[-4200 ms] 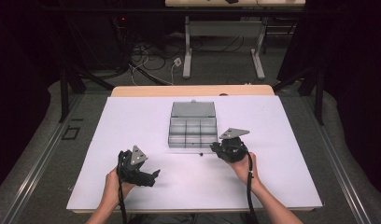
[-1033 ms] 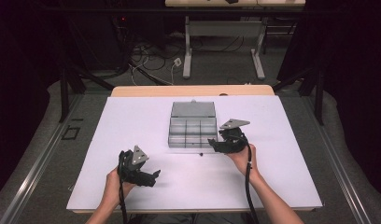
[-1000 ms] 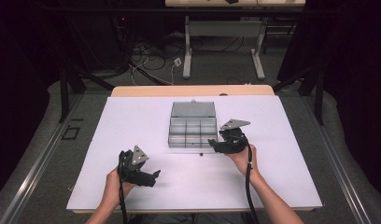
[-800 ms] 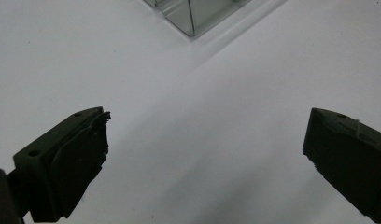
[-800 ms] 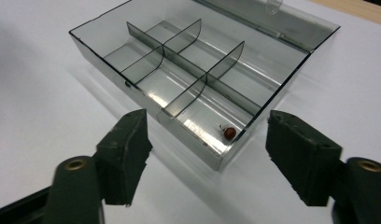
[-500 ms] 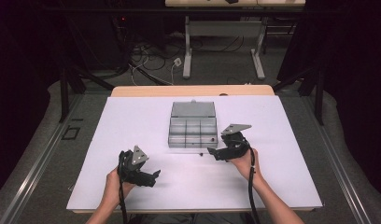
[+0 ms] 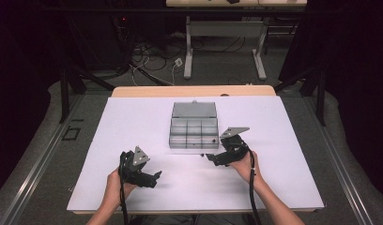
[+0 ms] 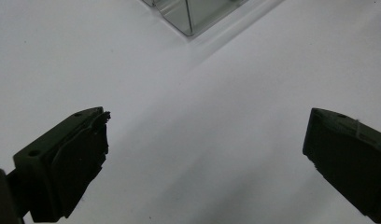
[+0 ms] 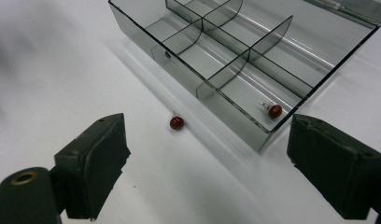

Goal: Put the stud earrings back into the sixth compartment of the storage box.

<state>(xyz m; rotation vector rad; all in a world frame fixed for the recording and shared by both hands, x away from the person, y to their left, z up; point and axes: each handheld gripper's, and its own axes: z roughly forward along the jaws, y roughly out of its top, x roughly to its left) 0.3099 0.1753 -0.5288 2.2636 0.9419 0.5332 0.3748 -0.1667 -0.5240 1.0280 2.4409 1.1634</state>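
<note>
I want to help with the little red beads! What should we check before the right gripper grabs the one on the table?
1. Right gripper jaws open, nothing between them: ok; they have just been opening.
2. Loose bead in sight on the table, ahead of the jaws: ok.
3. Bead clear of the box wall: ok, a small gap shows.
4. Other bead inside a corner compartment: ok.
5. Left gripper open and out of the way: ok.
6. Whether the bead will roll when touched: cannot tell.
</note>
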